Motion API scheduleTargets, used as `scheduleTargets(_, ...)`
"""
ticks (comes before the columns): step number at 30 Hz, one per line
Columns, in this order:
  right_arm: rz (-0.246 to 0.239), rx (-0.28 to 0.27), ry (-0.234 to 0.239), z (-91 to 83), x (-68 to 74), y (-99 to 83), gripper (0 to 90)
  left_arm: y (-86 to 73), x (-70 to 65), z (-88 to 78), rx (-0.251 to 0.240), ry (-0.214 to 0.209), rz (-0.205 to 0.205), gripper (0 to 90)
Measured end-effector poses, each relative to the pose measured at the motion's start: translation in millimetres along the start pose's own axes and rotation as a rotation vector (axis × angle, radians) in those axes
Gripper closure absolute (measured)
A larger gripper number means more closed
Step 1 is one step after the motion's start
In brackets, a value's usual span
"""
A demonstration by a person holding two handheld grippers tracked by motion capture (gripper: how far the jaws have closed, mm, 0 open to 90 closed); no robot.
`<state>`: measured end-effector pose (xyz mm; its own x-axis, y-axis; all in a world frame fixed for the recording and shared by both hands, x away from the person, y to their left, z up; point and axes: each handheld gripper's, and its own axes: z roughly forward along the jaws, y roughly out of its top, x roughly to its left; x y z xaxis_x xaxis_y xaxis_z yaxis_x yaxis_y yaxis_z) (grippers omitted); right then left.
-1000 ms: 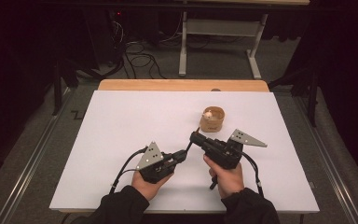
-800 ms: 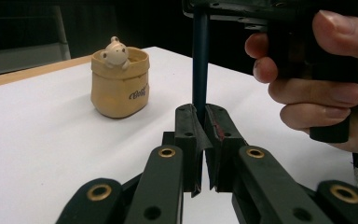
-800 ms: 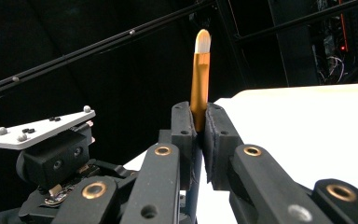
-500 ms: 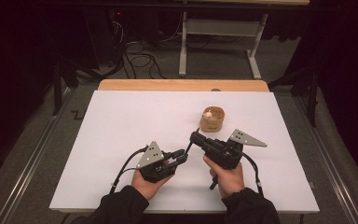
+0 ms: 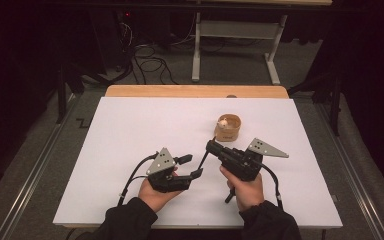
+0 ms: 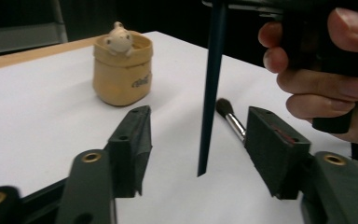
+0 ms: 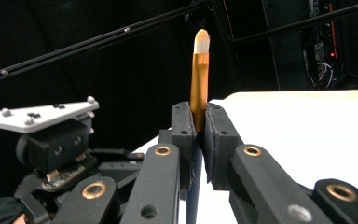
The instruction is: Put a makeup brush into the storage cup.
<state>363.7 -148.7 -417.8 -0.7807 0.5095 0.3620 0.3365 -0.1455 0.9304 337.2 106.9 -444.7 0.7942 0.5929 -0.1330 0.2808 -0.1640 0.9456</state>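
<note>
Brush (image 7: 199, 79) sitting pinched between right gripper (image 7: 200, 122) pads at gold ferrule, dark handle (image 6: 212, 88) hanging down between left gripper (image 6: 196, 140) pads, not touching them. Left jaws just been opening, now standing apart. Judging brush light, stiff, thin, smooth handle likely slippery; ferrule safest hold, bristles soft. Count: two brushes, second (image 6: 230, 119) lying on table (image 5: 130, 130); one pot (image 5: 228, 127), figurine (image 6: 119, 39) inside.
</note>
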Motion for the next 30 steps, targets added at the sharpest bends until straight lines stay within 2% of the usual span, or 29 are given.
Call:
scheduleTargets(4,0.0,-0.003,-0.002,-0.5,-0.7,0.6,84.7,2.1,2.0,-7.7,0.011,0.05,-0.001,28.6)
scheduleTargets(8,-0.004,-0.007,-0.005,-1.6,-0.4,1.5,84.7,1.5,7.1,-17.0,0.018,0.076,-0.006,22.4)
scheduleTargets(14,-0.008,-0.013,-0.008,-3.2,-0.7,2.4,84.7,-2.4,18.9,-31.9,0.033,0.107,-0.022,17.8)
scheduleTargets(20,-0.019,-0.012,-0.014,-4.1,-0.5,2.9,84.7,-20.2,32.0,-41.4,0.038,0.149,-0.056,15.9)
scheduleTargets(23,-0.031,-0.009,-0.018,-3.7,-0.1,2.6,84.6,-26.9,37.0,-42.0,0.039,0.161,-0.075,14.1)
scheduleTargets(26,-0.043,-0.001,-0.025,-3.7,0.4,2.1,84.6,-29.9,35.5,-40.9,0.044,0.167,-0.059,13.5)
scheduleTargets(30,-0.069,0.008,-0.034,-3.9,0.4,1.7,84.6,-31.0,35.7,-39.1,0.034,0.16,-0.068,10.7)
